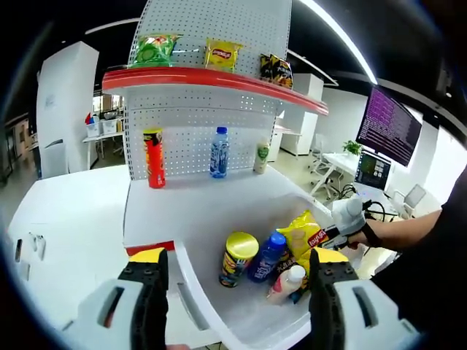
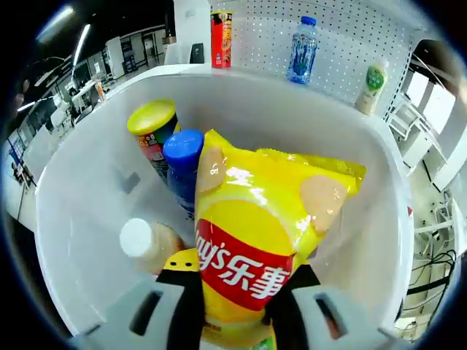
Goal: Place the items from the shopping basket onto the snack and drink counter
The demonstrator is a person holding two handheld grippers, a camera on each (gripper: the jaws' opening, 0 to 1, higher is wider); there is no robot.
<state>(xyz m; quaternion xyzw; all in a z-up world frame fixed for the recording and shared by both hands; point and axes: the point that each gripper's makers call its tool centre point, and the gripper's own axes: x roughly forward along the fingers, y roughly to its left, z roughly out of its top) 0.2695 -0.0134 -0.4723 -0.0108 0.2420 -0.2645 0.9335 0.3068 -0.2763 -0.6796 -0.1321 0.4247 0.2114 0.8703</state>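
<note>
The right gripper (image 2: 233,310) pinched a yellow chip bag (image 2: 255,240) between its fingers inside the white basket (image 2: 73,211), beside a can (image 2: 151,131) and bottles; the left gripper (image 1: 230,292) hovered nearby, fingers spread.

I see glossy crinkled foil on the yellow chip bag (image 2: 263,240) and smooth matt white plastic on the basket (image 2: 87,219). At twelve o'clock, the pegboard (image 1: 182,135) looks like perforated painted metal.

Yellow chip bag (image 2: 255,240) upright in white basket (image 2: 73,219)
</note>
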